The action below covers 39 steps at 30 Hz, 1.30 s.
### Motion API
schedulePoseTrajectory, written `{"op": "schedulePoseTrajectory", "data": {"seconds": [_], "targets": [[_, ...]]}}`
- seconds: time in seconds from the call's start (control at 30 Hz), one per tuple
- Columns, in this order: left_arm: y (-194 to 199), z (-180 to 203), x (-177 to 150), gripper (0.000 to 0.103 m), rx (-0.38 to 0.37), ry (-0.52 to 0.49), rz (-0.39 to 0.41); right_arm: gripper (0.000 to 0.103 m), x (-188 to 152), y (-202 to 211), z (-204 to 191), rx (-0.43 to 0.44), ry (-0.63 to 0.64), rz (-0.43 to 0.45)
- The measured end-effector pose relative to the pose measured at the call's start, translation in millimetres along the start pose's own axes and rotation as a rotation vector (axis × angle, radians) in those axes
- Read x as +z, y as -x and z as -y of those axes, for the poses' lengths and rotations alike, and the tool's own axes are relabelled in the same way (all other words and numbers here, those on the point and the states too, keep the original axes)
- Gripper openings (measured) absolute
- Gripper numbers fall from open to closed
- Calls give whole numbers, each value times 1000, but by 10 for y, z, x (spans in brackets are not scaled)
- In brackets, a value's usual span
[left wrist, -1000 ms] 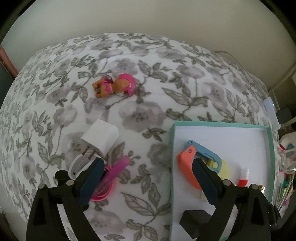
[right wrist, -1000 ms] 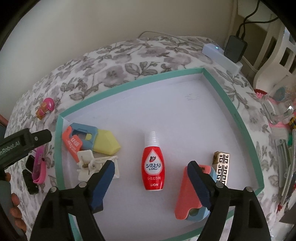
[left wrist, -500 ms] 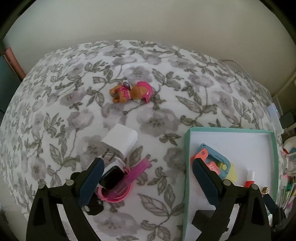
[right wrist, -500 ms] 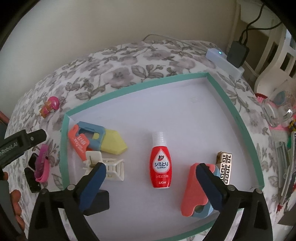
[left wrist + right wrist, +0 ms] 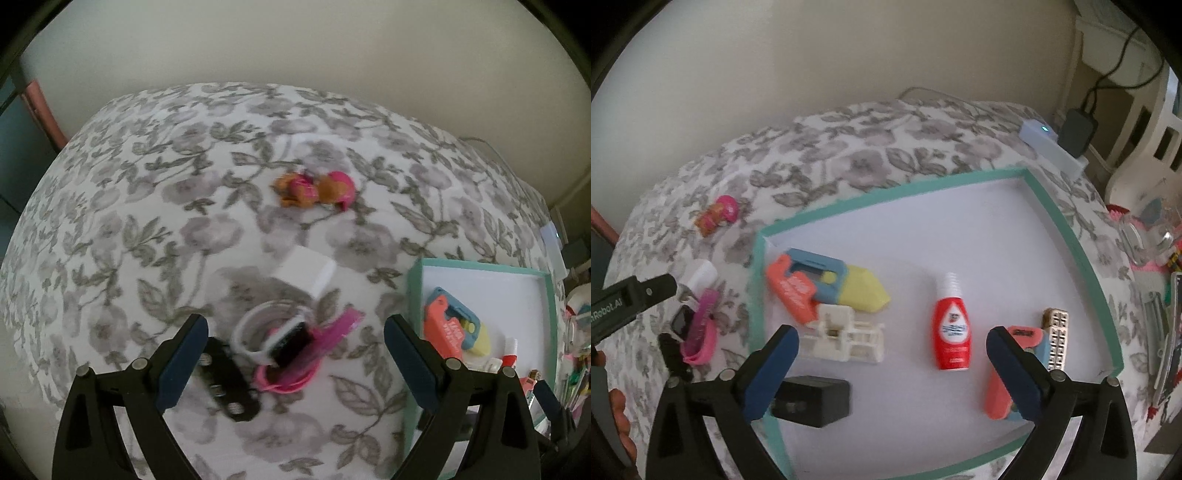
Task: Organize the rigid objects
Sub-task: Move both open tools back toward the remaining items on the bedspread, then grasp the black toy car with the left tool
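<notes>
On floral bedspread (image 5: 147, 229), between left gripper (image 5: 293, 354) fingers and slightly ahead: small smartwatch (image 5: 290, 341) tangled with white strap and pink band (image 5: 295, 373). Cluster's long axis runs diagonally, lower left to upper right, toward white charger cube (image 5: 306, 273). Black strap piece (image 5: 225, 380) lies by left finger. Left fingers spread wide, empty, nearer by far. Right gripper (image 5: 892, 365) hovers over teal-rimmed tray (image 5: 1071, 236), fingers open, holding nothing. Likely next: left descends onto watch.

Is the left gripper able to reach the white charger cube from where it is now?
Probably yes. The left gripper is open and faces the white charger cube, but the smartwatch and pink band lie between, so it must pass over them.
</notes>
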State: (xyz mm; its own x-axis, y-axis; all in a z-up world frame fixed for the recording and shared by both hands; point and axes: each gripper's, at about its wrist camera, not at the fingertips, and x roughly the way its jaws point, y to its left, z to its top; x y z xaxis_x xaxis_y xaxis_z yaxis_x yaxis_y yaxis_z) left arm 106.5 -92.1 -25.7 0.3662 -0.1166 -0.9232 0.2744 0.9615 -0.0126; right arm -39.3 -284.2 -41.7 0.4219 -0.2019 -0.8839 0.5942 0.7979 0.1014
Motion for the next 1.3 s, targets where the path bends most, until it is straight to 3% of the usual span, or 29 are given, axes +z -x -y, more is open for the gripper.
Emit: {"op": "schedulePoseTrajectory", "data": {"seconds": [0.3,0.6,0.93,1.03,1.3], "targets": [[169,-625,27,96,69,62,-7,103,-15,175,-479,94,68,48],[215,-1153,-12,96,68,186,-33,103,-94,175,-1016,160,144,45],[-41,-1181,-122,96,49,194,-146,95,-270,-55,-1496,180,241,-22],[-140,-1116,-163,96,27,178,-187,91,-293,-101,-1518,176,250,-37],[-223,-882,-234,95,-11,103,-226,90,-317,-152,-1501,169,258,-53]]}}
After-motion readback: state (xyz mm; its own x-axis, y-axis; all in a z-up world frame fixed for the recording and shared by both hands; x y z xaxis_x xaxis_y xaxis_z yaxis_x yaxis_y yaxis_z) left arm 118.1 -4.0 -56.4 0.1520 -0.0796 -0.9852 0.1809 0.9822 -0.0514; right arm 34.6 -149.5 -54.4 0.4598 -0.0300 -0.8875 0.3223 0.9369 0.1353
